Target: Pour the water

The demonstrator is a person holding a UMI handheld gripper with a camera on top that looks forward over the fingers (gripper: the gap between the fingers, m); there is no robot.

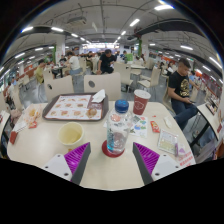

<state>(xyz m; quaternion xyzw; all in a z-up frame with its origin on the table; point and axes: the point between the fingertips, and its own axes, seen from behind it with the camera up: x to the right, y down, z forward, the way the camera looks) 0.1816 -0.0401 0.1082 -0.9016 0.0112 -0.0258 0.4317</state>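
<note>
1. Yellow cup (71, 134): ahead of the left finger, on the table (45, 150).
2. Gripper (112, 158): fingers spread apart, holding nothing.
3. Water bottle (118, 128): upright, blue-capped, just beyond the gap between the fingers.
4. Red cup (141, 101): beyond the bottle, slightly right.

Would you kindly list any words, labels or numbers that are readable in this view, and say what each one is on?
No text can be read here.
Water bottle just ahead of the open tongs: its label is too blurred to read.
Red paper cup beyond the bottle: its print is too small to read.
Packets on the table: markings are illegible.
Tray liner: the pattern shows no readable words.
</note>
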